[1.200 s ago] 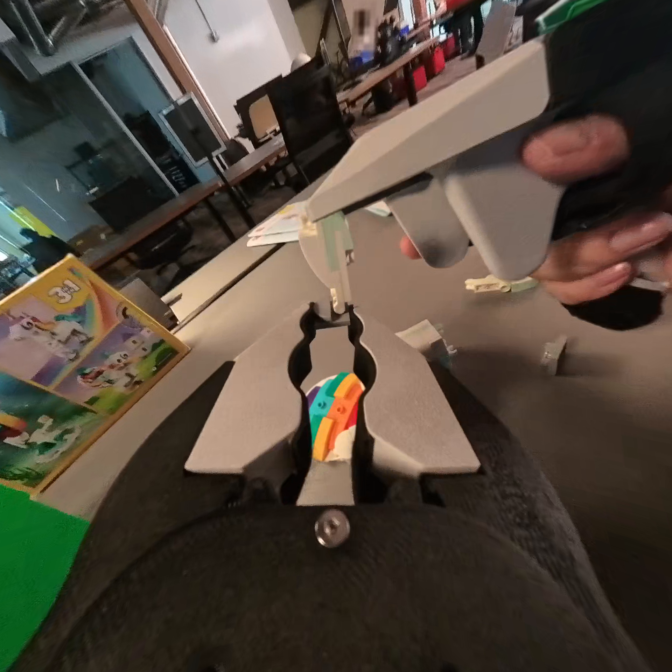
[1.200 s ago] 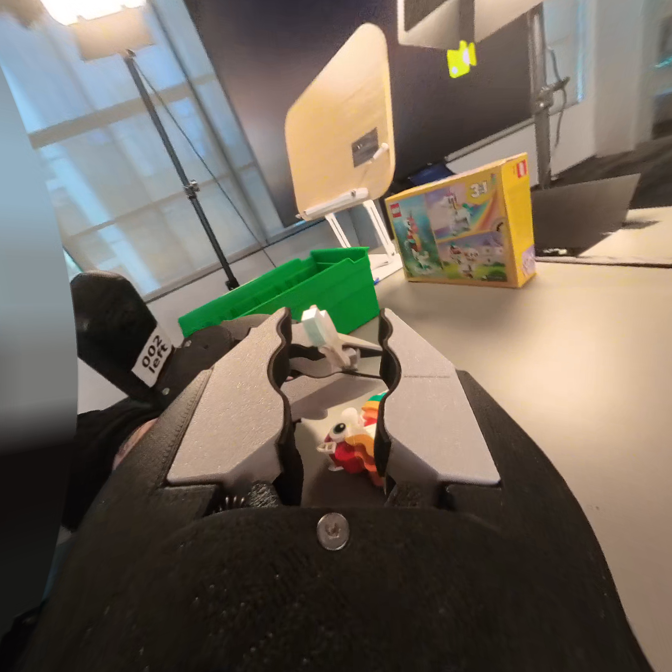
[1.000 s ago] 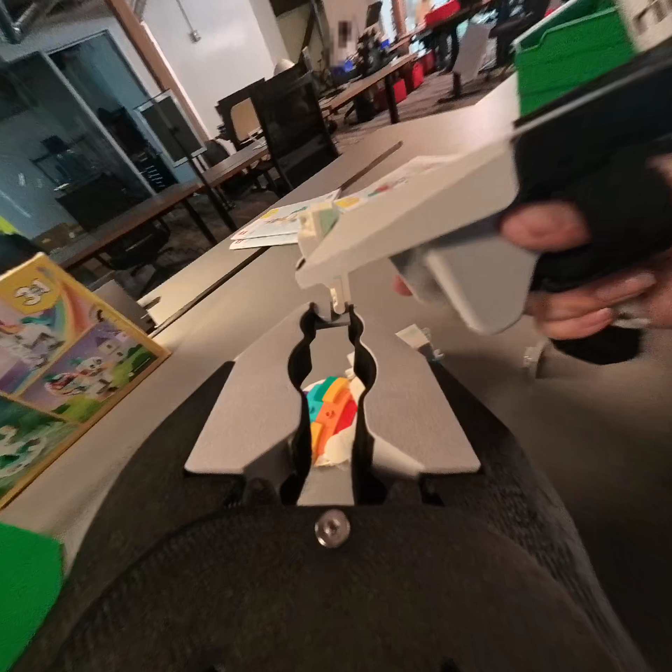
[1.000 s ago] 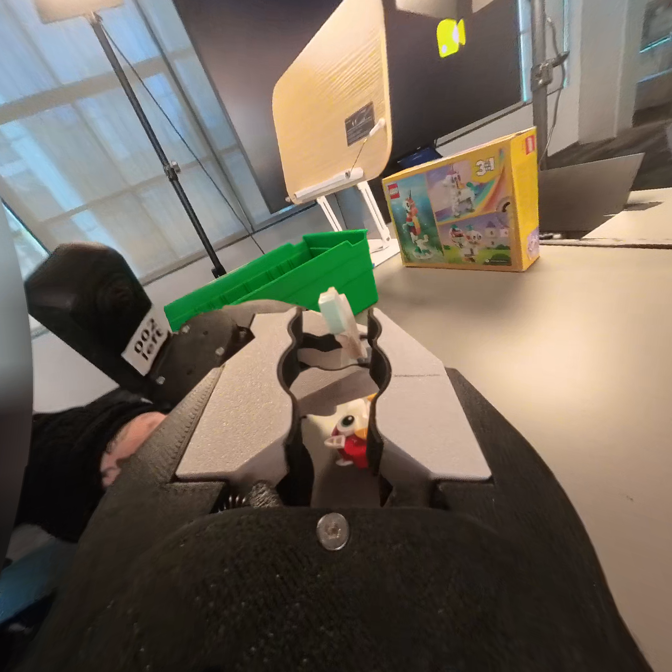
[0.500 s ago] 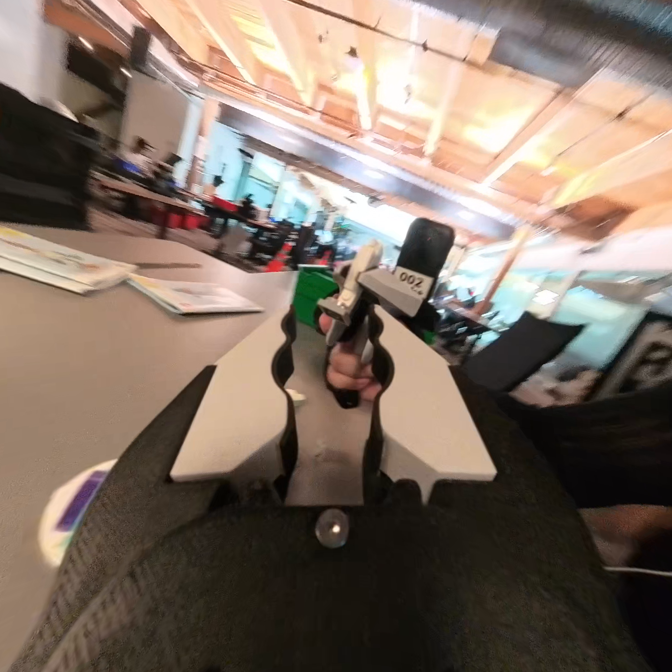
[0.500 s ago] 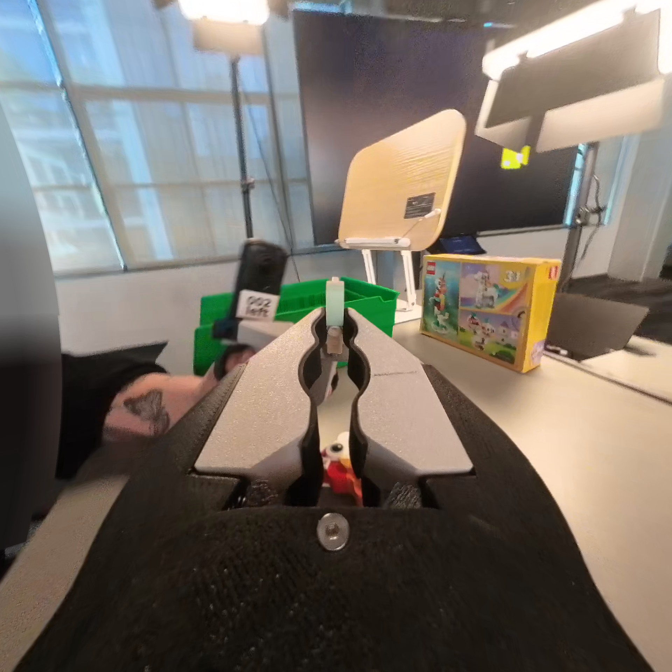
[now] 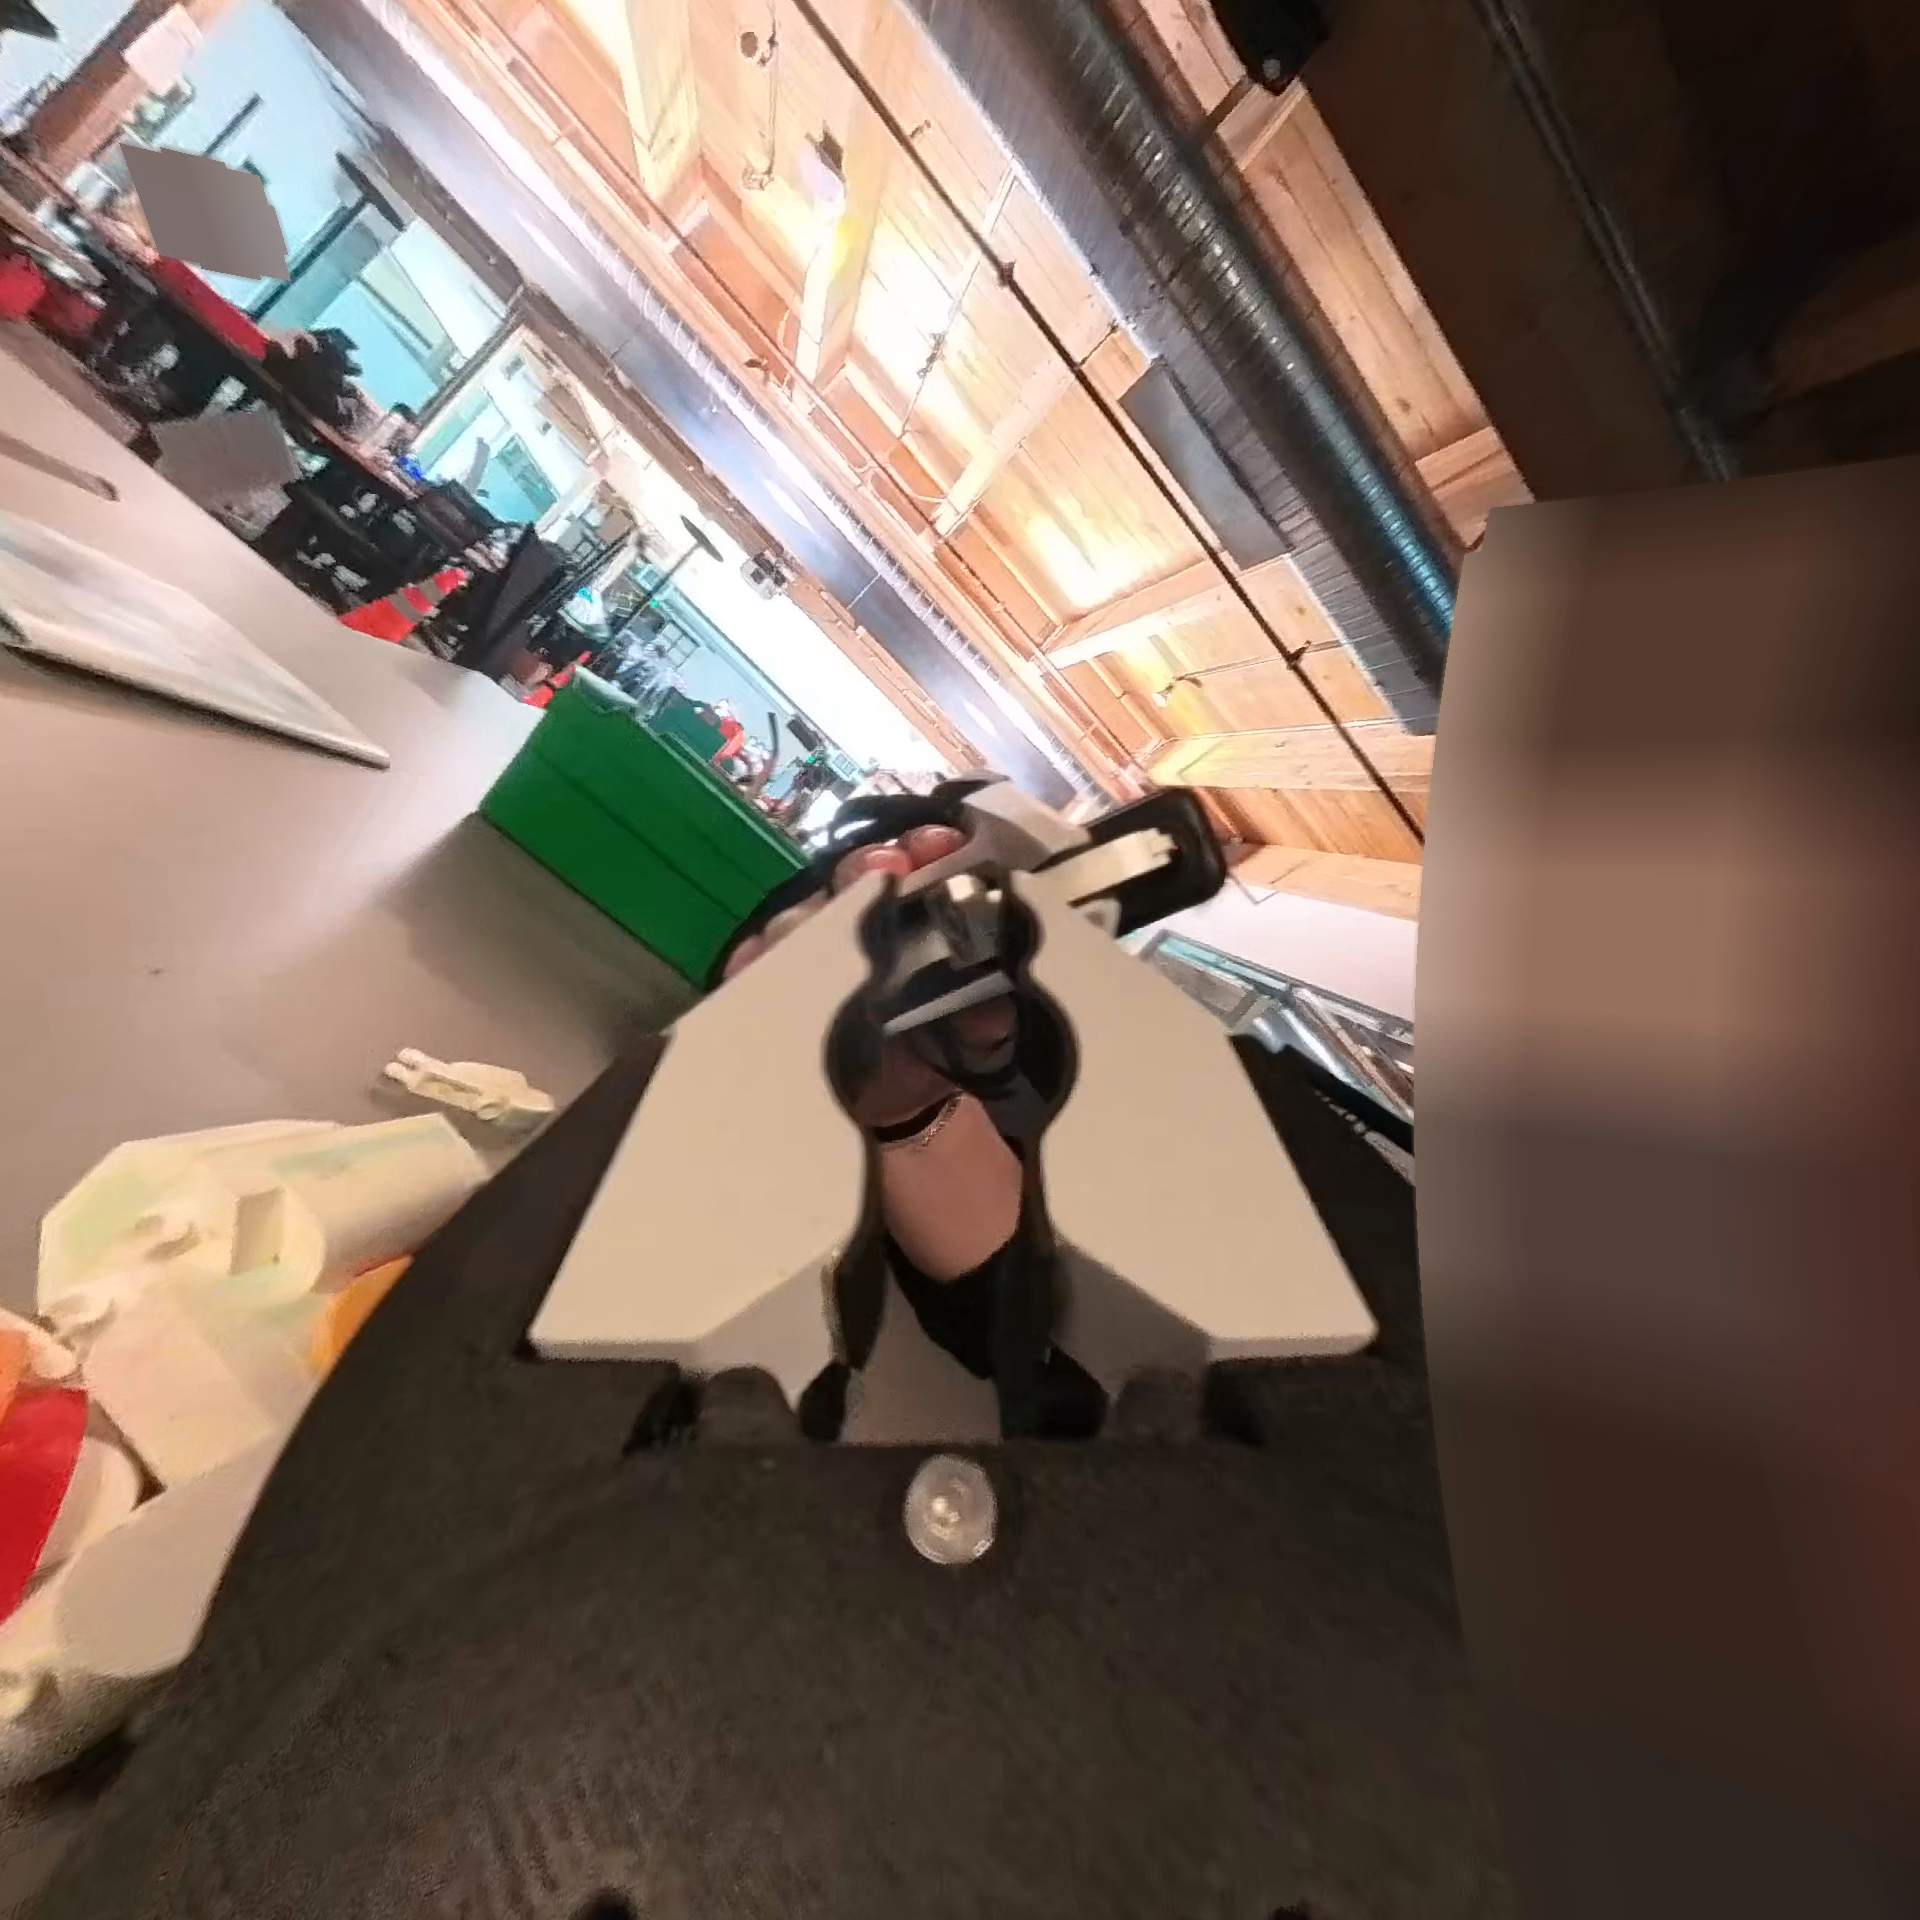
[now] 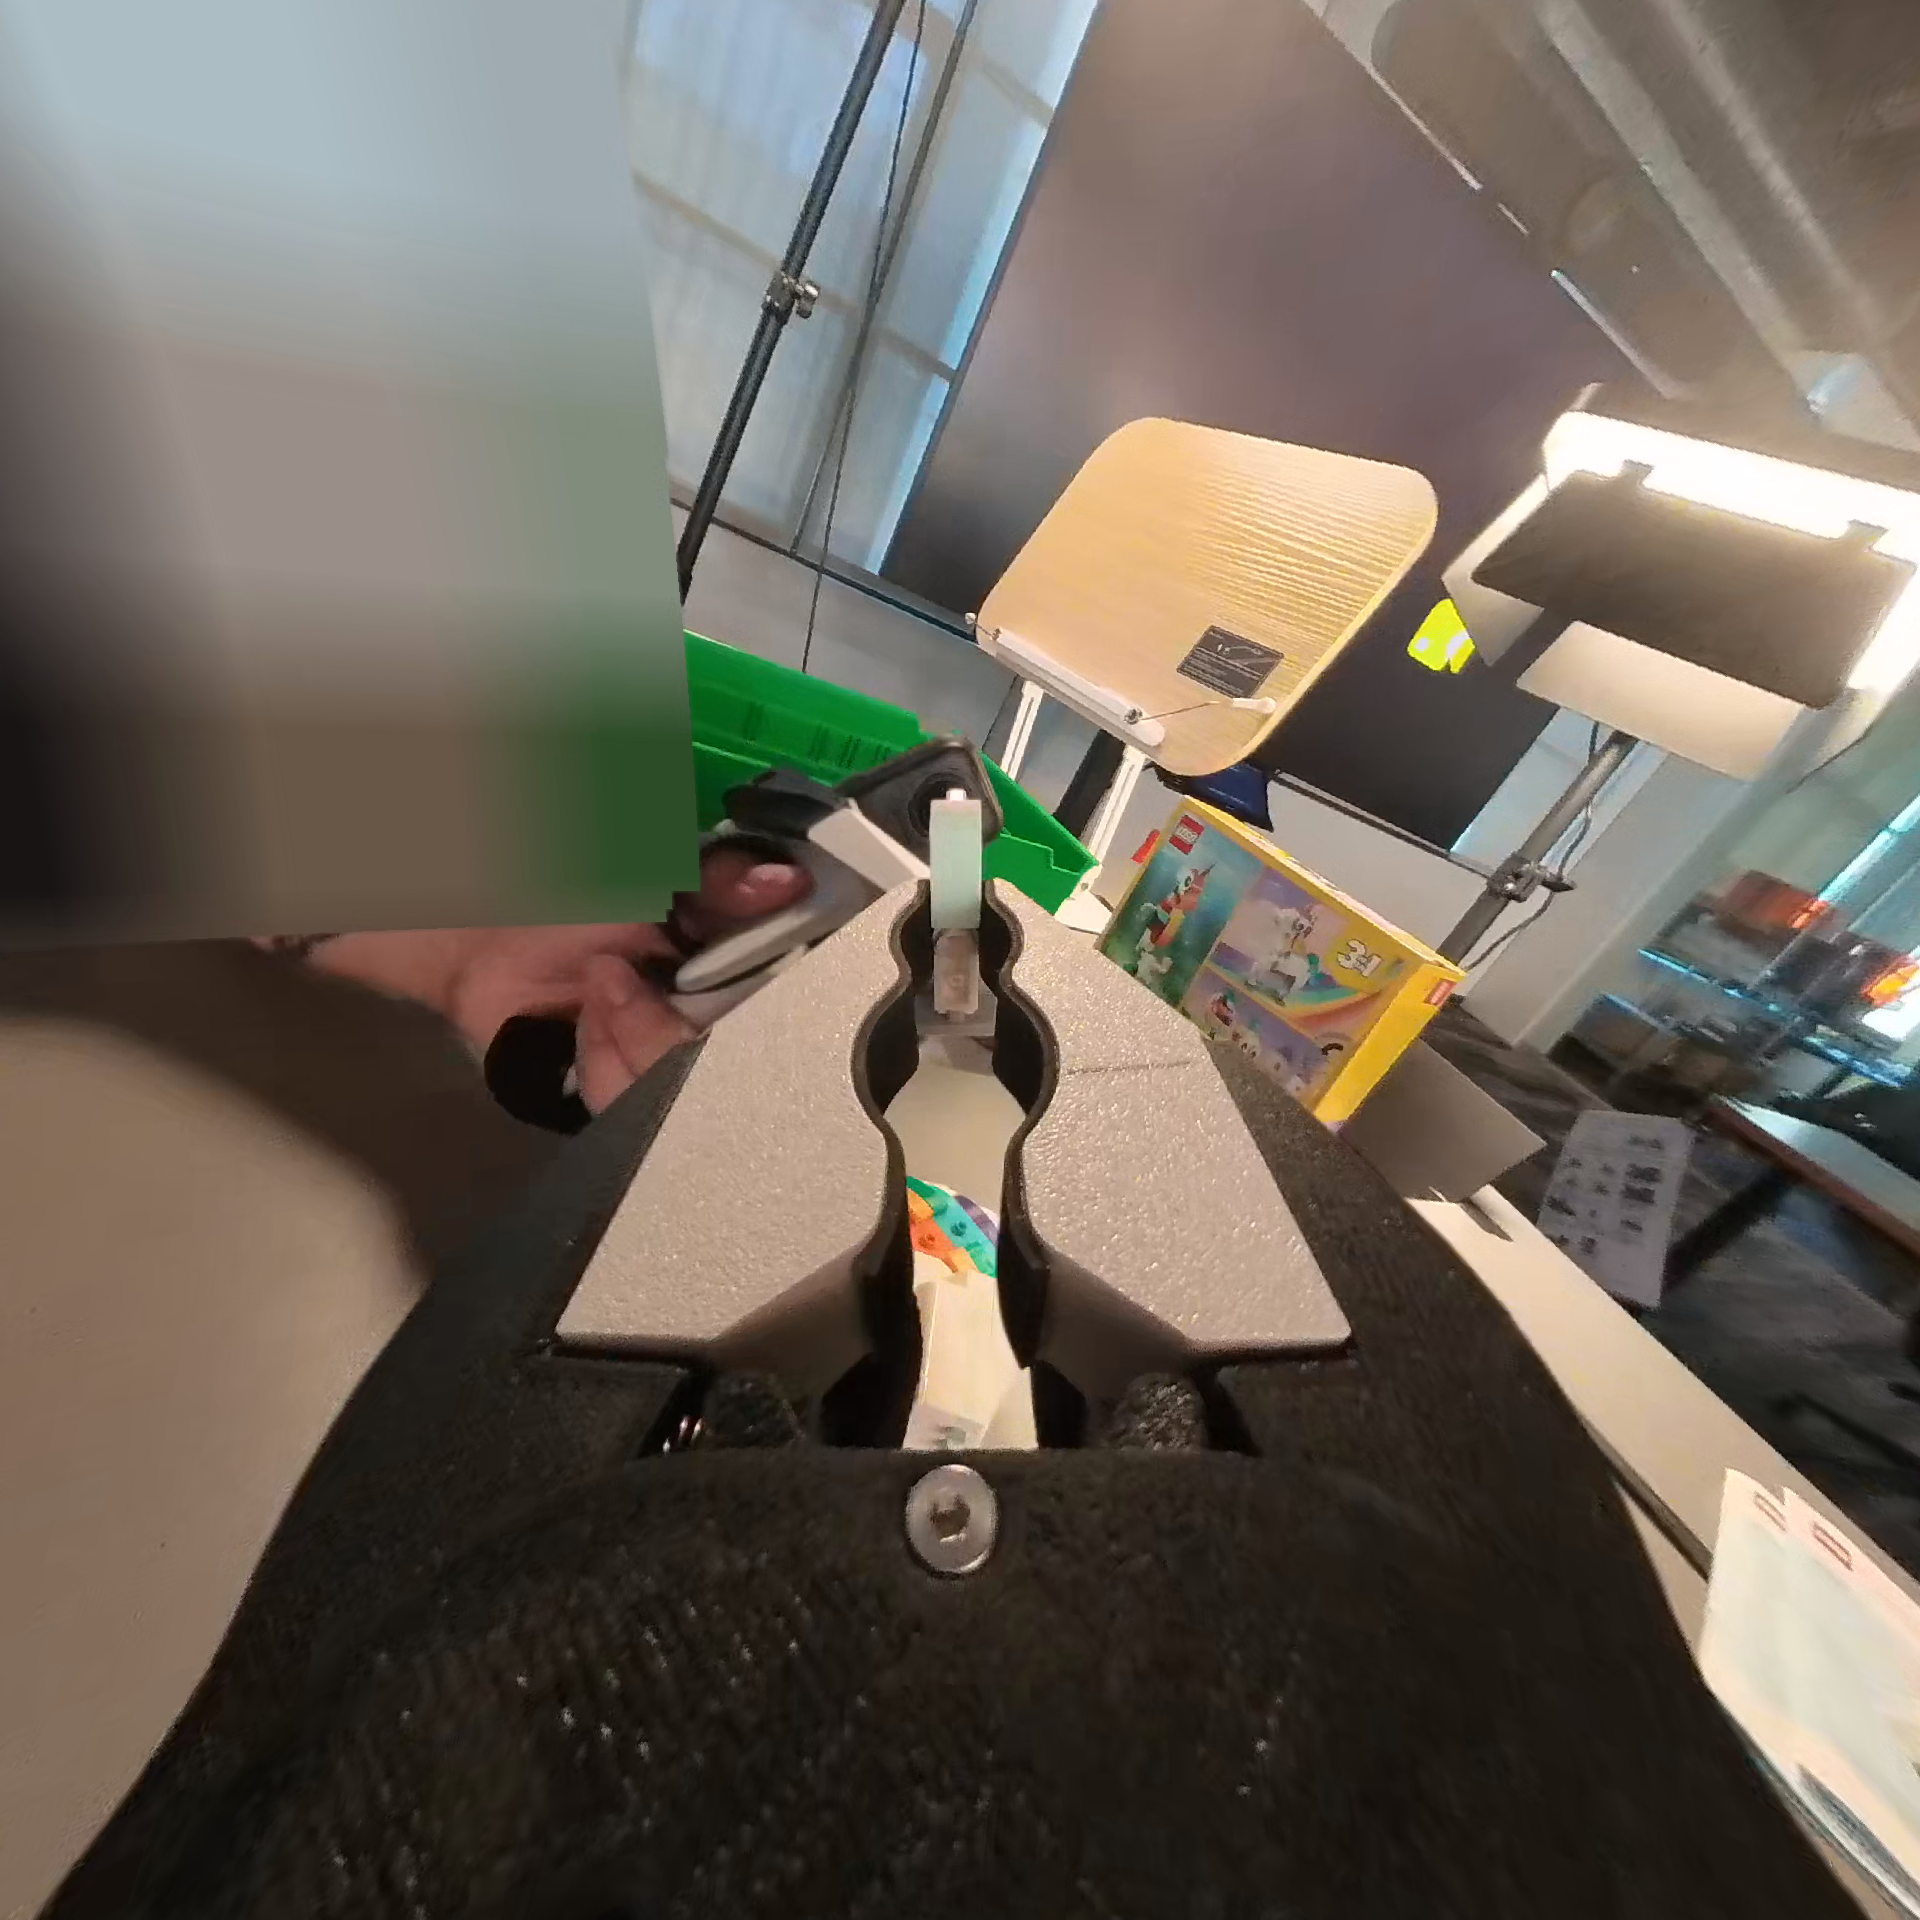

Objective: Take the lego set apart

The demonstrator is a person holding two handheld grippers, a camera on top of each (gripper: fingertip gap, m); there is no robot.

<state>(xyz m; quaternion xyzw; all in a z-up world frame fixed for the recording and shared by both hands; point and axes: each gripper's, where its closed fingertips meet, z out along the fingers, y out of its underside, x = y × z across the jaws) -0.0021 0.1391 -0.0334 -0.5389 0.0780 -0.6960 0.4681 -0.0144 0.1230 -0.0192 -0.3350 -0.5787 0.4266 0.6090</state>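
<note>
**Pale green piece pinched, raised off bench**

Left tongs (image 7: 940,914): narrow, tips blurred, contents unclear. Blurred white lego build (image 7: 197,1278) low left on bench (image 7: 208,935). Right tongs (image 8: 951,914): clamped on pale green lego piece (image 8: 954,852), upright at tips. Rainbow bricks (image 8: 951,1231) below, partly hidden.

Open-plan office or lab workspace. Left wrist view, upper half: exposed timber ceiling (image 7: 1039,343) with a ribbed metal duct (image 7: 1278,312); upper left, rows of desks (image 7: 260,384) with dark chairs and glass partitions behind. Grey table (image 7: 208,883) at left carried a green bin (image 7: 634,842). Right wrist view: tall windows (image 8: 831,343) top centre, a light stand (image 8: 769,312) in front, a large dark screen (image 8: 1247,312), a wooden board on a white stand (image 8: 1205,592) at centre, a studio light panel (image 8: 1683,592) upper right.
</note>
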